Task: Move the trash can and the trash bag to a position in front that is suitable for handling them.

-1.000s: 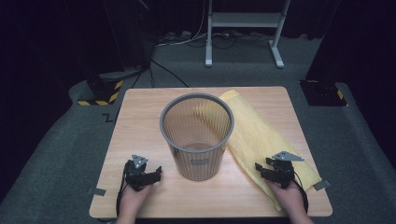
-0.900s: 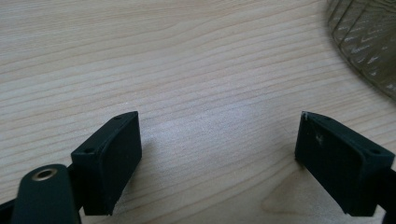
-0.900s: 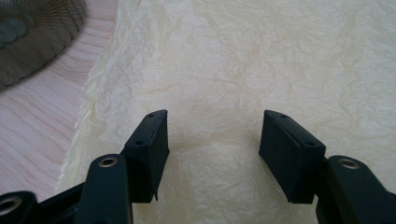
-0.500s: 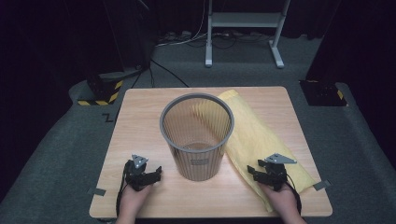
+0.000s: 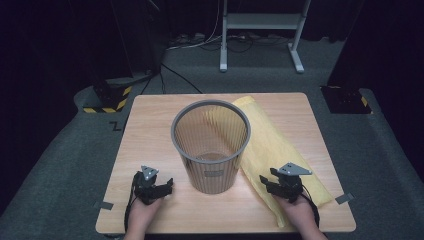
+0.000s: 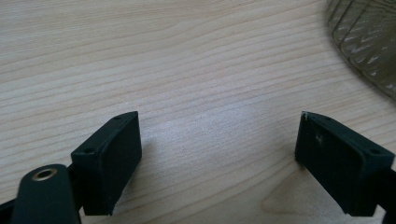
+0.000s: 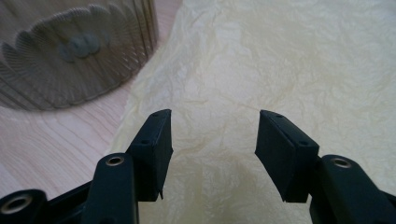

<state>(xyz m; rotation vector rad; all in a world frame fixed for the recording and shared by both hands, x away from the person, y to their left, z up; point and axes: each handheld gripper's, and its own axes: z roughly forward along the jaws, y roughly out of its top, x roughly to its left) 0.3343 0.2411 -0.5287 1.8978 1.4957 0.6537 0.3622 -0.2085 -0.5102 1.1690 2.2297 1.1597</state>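
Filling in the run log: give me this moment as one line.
left gripper: open, over bare wooden table | right gripper: open, over crinkled yellow plastic bag | grey mesh wastebasket: upright, unlined

The right claw (image 5: 266, 181) has slid left across the yellow bag (image 5: 272, 145).

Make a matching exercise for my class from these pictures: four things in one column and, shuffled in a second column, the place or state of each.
Things:
1. mesh wastebasket
2. yellow bag
3. left claw
4. right claw

Places or states:
A. open over bare wood, left of the basket
B. lies flat and crinkled on the table's right half
C. stands upright in the middle of the wooden table
D. open above the near end of the yellow sheet

Right pairs: 1-C, 2-B, 3-A, 4-D
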